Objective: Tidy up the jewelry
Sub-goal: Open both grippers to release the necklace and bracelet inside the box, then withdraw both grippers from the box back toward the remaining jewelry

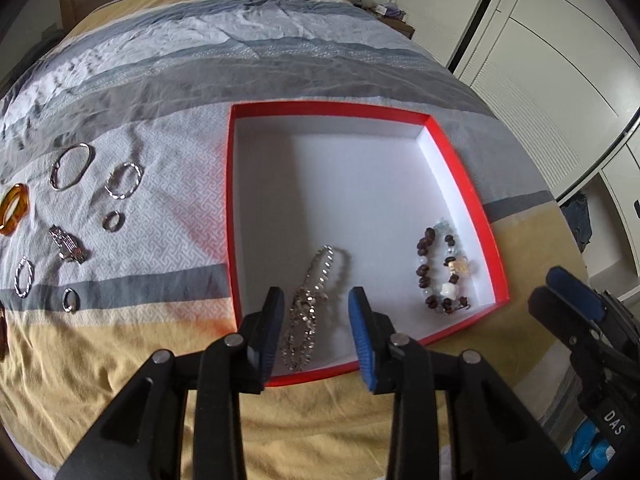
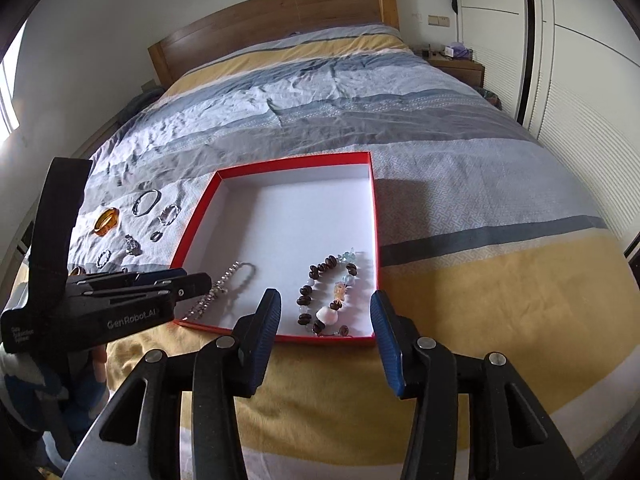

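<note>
Black gripper arms fill the near edge of both views. Seen from the left wrist, the left gripper (image 1: 316, 304) hangs at six o'clock over the near part of the red box (image 1: 230, 208), its blue-padded jaws spread wide with nothing pinched. The silver chain (image 1: 310, 304) lies loose on the white floor between and just beyond the fingertips.

Going left to right: at nine o'clock, outside the box on the striped bedspread (image 1: 280, 60), lie an amber bangle (image 1: 12, 209), a large silver bangle (image 1: 71, 166), a twisted silver hoop (image 1: 124, 180), small rings and a silver clasp piece (image 1: 68, 245). At four o'clock in the box rests the beaded bracelet (image 1: 442, 272). The right gripper (image 2: 326, 312) hovers near the box's front wall, jaws spread and holding nothing.

Risks, as a judgement: the chain is limp and bunched, so a pinch may catch only one strand and drag or tangle the rest. The soft bedding may let the light box tip or slide if a finger presses its wall. Small rings could sink into folds and slip from wide pads.

Hard to make out: the chain's near end is partly hidden behind the left finger; a brown item at the far left edge is cut off. Fisheye bending distorts shapes near the edges.
</note>
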### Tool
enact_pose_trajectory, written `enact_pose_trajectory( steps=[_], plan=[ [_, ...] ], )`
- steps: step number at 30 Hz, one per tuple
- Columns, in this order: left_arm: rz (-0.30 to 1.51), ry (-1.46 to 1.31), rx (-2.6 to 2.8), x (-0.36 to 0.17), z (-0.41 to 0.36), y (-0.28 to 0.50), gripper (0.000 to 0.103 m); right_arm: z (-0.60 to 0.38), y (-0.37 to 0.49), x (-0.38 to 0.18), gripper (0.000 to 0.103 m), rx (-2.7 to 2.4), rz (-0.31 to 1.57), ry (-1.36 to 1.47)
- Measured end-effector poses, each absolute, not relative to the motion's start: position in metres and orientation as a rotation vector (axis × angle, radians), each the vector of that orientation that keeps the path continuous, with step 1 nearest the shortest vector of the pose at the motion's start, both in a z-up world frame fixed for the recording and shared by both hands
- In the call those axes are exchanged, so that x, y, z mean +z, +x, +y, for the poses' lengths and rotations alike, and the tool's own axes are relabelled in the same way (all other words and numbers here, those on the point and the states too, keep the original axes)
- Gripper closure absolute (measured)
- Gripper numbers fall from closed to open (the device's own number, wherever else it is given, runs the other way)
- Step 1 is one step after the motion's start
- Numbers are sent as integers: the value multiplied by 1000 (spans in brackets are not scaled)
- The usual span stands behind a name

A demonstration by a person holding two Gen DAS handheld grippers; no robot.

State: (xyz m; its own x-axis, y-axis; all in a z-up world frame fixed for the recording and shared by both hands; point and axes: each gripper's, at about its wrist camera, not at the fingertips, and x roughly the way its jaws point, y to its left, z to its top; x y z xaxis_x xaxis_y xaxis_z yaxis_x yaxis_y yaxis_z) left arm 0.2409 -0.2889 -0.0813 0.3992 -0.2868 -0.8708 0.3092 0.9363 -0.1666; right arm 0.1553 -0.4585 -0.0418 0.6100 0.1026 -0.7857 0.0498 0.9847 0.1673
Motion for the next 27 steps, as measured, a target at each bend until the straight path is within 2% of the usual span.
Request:
enact_pose_trajectory(
  steps=[11,27],
  plan=[
    [881,51,-381,27,-239,191,71,-449,92,39,56,-17,793,169],
    [605,45,-185,172,-61,63,71,-350,-5,178,53,88,546,136]
  ],
)
